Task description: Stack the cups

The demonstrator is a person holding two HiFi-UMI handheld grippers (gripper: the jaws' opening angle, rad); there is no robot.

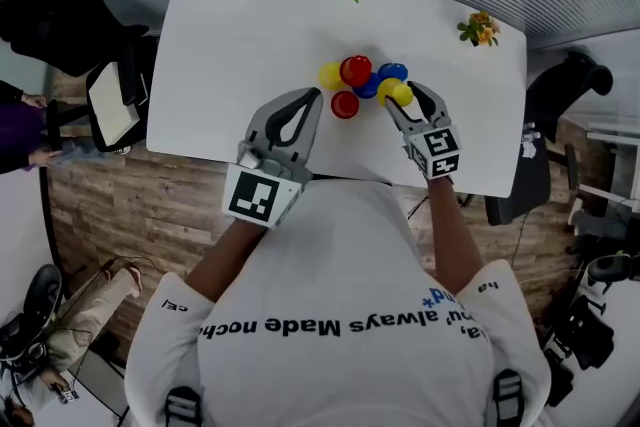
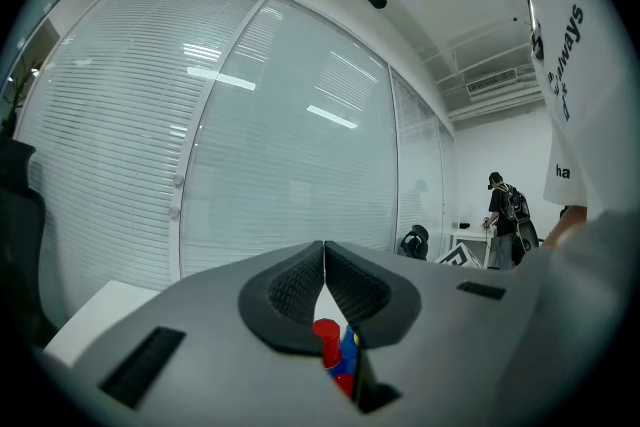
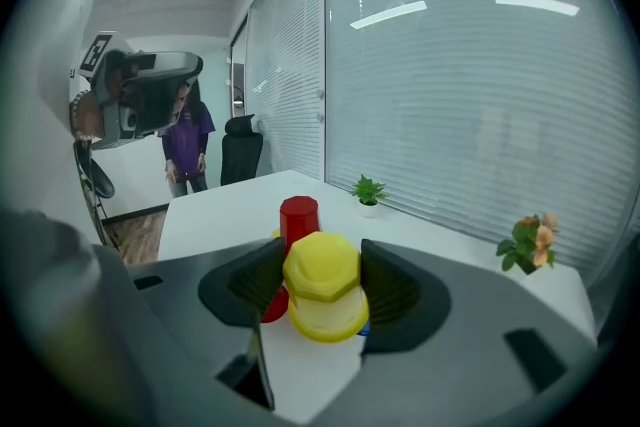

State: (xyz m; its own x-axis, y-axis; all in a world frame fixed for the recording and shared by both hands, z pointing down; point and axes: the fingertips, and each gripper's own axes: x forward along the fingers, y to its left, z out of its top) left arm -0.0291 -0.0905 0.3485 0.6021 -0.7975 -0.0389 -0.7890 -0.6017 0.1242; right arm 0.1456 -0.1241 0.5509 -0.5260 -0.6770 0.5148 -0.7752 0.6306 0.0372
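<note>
At the middle of the white table (image 1: 230,35), the right gripper (image 1: 403,101) has its jaws wide and clamped on an upturned yellow cup (image 3: 322,267), at four o'clock of the other cups (image 1: 356,73). At eight o'clock of them, the left gripper (image 1: 316,96) is empty, its jaws pressed together.

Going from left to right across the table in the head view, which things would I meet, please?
The left gripper, free yellow cup, tall red cup, gripped yellow cup, orange-flowered plant.
</note>
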